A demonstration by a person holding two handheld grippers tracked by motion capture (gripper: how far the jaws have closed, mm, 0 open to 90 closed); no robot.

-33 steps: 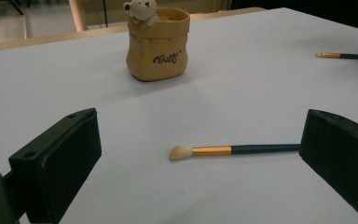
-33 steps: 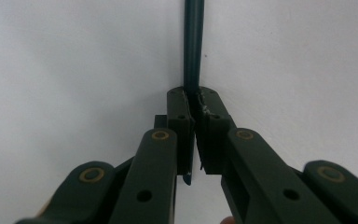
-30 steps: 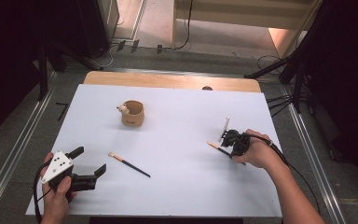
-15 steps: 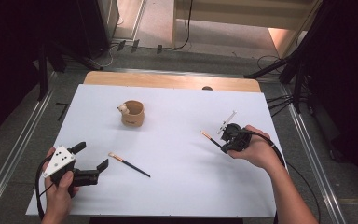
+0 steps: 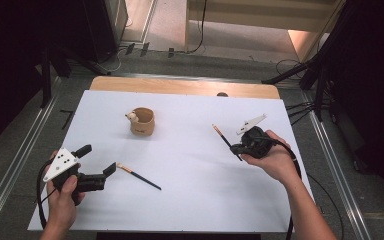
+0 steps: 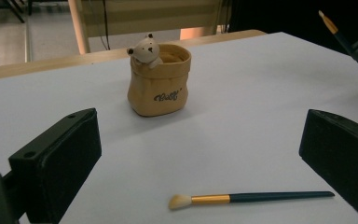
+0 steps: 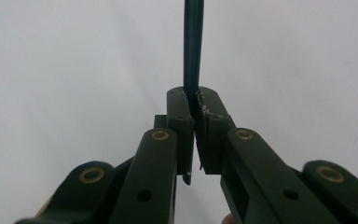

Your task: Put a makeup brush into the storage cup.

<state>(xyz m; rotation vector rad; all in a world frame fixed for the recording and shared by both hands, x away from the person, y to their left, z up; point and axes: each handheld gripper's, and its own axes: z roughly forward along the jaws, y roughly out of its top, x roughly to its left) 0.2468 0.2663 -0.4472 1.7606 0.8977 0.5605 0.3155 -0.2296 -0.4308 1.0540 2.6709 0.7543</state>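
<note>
Our right gripper (image 5: 236, 149) is clamped on the dark handle of a slim, gold-ferruled makeup brush (image 5: 225, 140), lifted off the white table sheet (image 5: 190, 200), bristles pointing away from us. Over on the left, our left gripper (image 5: 100, 161) has its jaws spread wide with nothing between them; a second dark-handled brush (image 6: 251, 198) lies flat just ahead. The tan bear-trimmed pot (image 5: 141, 121) stands well apart — we can't quite make out its insides.
</note>
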